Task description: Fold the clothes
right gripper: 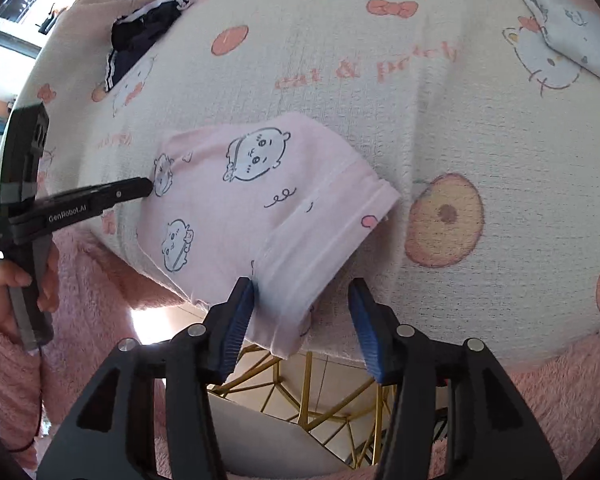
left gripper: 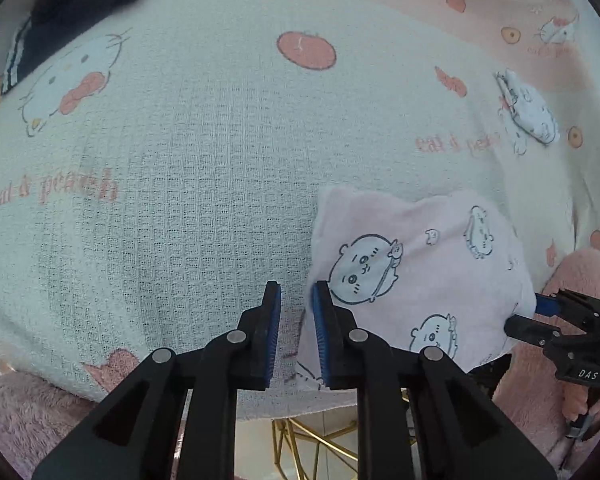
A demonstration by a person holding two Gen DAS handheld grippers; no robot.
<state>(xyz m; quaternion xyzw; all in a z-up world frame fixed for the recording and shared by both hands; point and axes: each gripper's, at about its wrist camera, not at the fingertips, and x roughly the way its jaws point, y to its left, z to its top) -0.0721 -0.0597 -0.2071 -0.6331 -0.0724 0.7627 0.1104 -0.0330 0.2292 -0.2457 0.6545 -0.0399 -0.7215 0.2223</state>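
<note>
While the pink garment [right gripper: 260, 216] lies folded at the near edge of the cloth-covered surface [right gripper: 480, 128], both grippers sit at its margins, likely to square the fold. Left gripper [left gripper: 296, 300]: fingers narrow, nothing visibly between them, garment's edge just beside the right-hand finger. Right gripper [right gripper: 302, 300]: fingers half-wide, straddling the hemmed corner without pinching. Only the right view shows the hem; both show a dark garment [left gripper: 80, 8], well beyond the fingers.

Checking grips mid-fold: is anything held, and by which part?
Nothing held. Left gripper sits empty beside the pink garment; right gripper's fingers stand open around its hem.
</note>
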